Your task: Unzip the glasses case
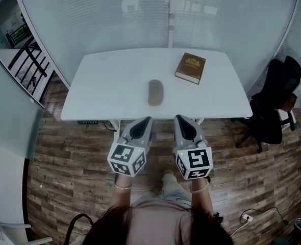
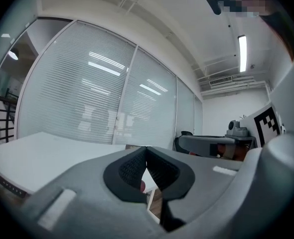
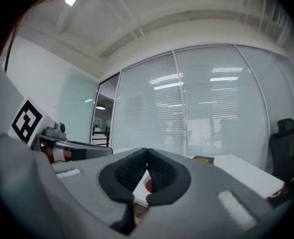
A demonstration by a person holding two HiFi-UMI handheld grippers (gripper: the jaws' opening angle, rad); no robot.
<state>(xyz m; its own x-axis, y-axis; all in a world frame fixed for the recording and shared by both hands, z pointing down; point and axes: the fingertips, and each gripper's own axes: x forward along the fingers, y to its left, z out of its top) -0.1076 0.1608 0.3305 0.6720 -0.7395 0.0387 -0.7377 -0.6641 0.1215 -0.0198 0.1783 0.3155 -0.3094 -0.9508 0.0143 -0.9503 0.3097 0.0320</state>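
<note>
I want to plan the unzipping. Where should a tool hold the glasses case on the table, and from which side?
Probably across its narrow width, near one end. The glasses case lies flat on the table, its long axis pointing away from the person, so come from the near edge. Its zipper pull is not visible.

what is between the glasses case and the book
Nothing: in the head view only bare white table lies between the glasses case and the book.

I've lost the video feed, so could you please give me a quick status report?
Left gripper and right gripper shut, empty, short of the table. Glasses case mid-table, untouched. Book behind it to the right, clear of the path.
</note>
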